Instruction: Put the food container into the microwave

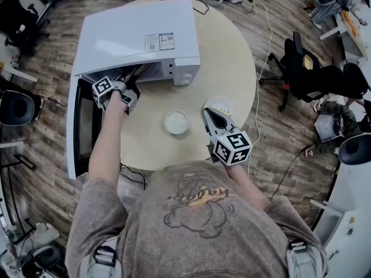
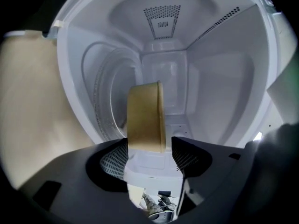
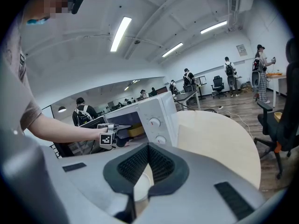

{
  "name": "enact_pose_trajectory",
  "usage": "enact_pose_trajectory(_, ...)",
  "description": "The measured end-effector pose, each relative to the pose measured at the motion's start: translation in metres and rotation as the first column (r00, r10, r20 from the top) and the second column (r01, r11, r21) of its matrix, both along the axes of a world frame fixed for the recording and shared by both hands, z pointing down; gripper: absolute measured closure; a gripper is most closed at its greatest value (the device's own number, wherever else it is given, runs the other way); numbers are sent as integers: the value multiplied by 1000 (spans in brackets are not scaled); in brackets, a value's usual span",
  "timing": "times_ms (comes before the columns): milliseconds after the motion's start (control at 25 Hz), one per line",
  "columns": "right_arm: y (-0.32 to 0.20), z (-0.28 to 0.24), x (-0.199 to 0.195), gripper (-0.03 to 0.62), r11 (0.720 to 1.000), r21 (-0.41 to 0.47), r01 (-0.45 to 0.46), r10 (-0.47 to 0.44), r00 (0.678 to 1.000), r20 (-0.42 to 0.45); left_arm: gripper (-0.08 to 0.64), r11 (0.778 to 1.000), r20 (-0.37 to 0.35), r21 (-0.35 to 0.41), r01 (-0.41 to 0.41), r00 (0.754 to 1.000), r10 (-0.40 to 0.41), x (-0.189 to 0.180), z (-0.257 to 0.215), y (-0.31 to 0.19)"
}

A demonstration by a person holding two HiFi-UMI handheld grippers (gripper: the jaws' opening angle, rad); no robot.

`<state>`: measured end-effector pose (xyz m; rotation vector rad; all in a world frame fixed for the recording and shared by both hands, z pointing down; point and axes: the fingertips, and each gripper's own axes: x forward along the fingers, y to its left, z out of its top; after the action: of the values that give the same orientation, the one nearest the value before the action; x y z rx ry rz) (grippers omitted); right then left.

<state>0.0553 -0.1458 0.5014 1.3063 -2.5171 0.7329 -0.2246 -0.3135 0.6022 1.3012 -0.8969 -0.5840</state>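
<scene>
Food container (image 2: 145, 118), a tan tub, is inside the cavity of the microwave (image 1: 139, 36), between the jaws of the left hand-held gripper (image 2: 149, 157), which reaches in through the opening turned on its side. Those jaws stand apart: one pad lies right against the tub's wall, while the other shows a clear gap, so nothing clamps the tub. Its base faces the glass turntable (image 2: 105, 97), but I cannot tell whether it sits flat there. The right hand-held gripper (image 3: 148, 147) has its jaws together on nothing, hovering low over the round worktop (image 1: 232, 68) well away from the microwave, with a white lid (image 1: 176, 122) lying on the worktop between the two hands. The placing looks nearly done; what remains, as I judge it, is to draw the left hand out and close the door (image 1: 78, 132), which hangs wide open at the left. The main risk lies in that withdrawal: the pad close against the wall could drag or tip the tub as it backs out, more so if the tub is not seated. A tub left near the front edge could also be struck by the closing door, and with its lid apparently off, any tilt could spill whatever it holds.
</scene>
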Motion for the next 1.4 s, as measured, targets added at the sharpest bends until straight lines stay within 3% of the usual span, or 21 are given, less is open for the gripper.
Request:
enact_pose_trajectory(320,0,1,-1,592,1000,-5,3,-3,1000,1,255,995,-18,90,-34,999,36,10,-11,2)
enact_pose_trajectory(560,-1,1,-1,592,1000,-9,5,-5,1000,2,256,984,94,94,-149,986,140,25,-9,11)
enact_pose_trajectory(720,-2,1,-3,592,1000,-11,6,-6,1000,6,298,983,118,80,-166,981,156,27,-5,13)
enact_pose_trajectory(960,-2,3,0,592,1000,-18,0,1,1000,6,305,981,156,81,-175,975,161,26,-2,13)
enact_pose_trajectory(1160,-3,3,-1,592,1000,-20,-3,3,1000,7,305,991,69,87,-104,993,98,20,-5,8)
enact_pose_trajectory(1400,-4,4,-2,592,1000,-23,-2,3,1000,10,322,996,-30,9,-91,995,91,18,6,10)
